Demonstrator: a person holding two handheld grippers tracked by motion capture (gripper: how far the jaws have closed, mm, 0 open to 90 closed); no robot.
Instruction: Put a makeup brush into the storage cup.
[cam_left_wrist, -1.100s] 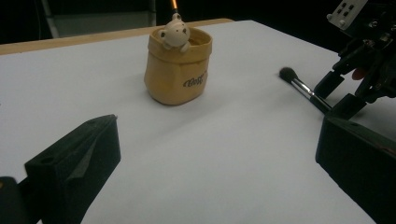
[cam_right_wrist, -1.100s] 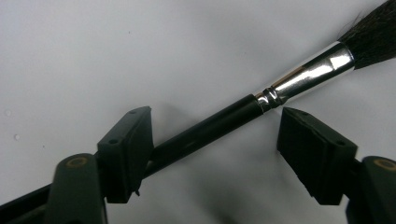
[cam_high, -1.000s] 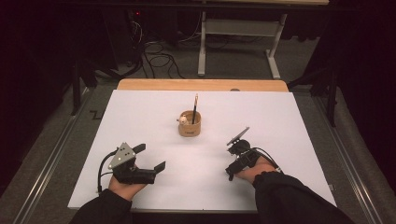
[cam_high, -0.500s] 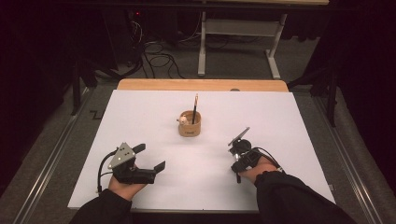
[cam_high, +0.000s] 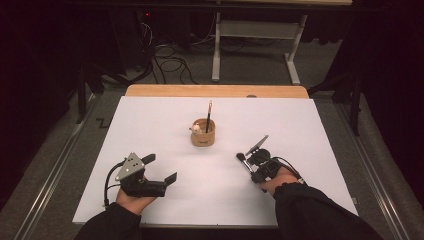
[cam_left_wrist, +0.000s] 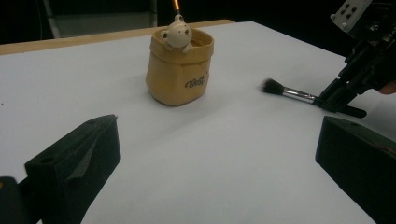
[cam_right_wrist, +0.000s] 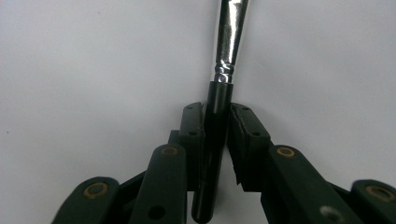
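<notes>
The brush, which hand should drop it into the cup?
Right. The right gripper has just been closing on the brush handle, near the cup. The left gripper is open and empty, farther off.

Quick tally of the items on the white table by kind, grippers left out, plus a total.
Tan fabric-look holder with a small white bear figure: 1
Orange-and-black pencil standing in the holder: 1
Black-handled makeup brush with silver ferrule: 1
Total: 3
</notes>
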